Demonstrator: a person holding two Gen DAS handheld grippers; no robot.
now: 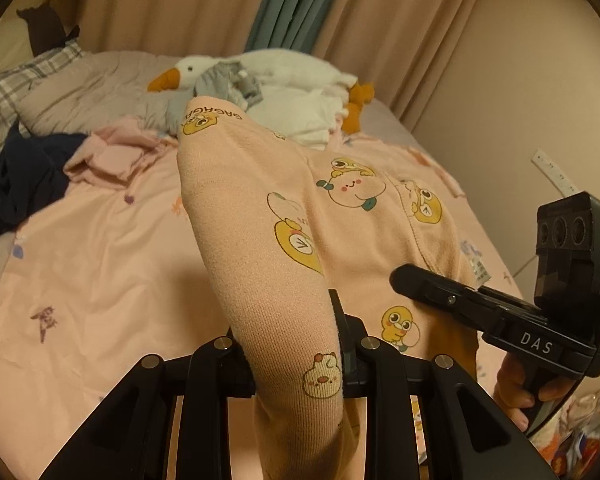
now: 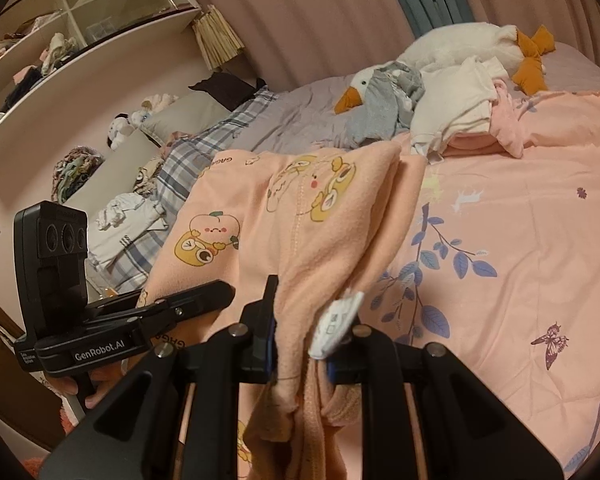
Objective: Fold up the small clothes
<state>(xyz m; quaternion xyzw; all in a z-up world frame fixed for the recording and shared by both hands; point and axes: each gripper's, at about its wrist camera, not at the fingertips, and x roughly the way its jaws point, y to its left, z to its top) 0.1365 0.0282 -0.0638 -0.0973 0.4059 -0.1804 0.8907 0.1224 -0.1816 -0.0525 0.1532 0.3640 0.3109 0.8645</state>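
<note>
Left gripper (image 1: 296, 364): jaws clamped on the peach garment (image 1: 260, 220).
Right gripper (image 2: 300, 352): jaws pinching its other edge.
Progress: lifted beyond both jaws, no fold visible yet.

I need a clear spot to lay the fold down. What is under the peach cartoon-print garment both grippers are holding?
Under the peach garment lies the pink floral quilt, showing at its sides. The patch directly beneath is covered, so anything lying there cannot be seen.

- Left wrist view: looking forward, low and close, along the pink printed quilted bedspread (image 1: 100, 264).
- Right wrist view: facing likewise; both are sharing the white plush goose (image 1: 276, 66) (image 2: 452, 50).
</note>
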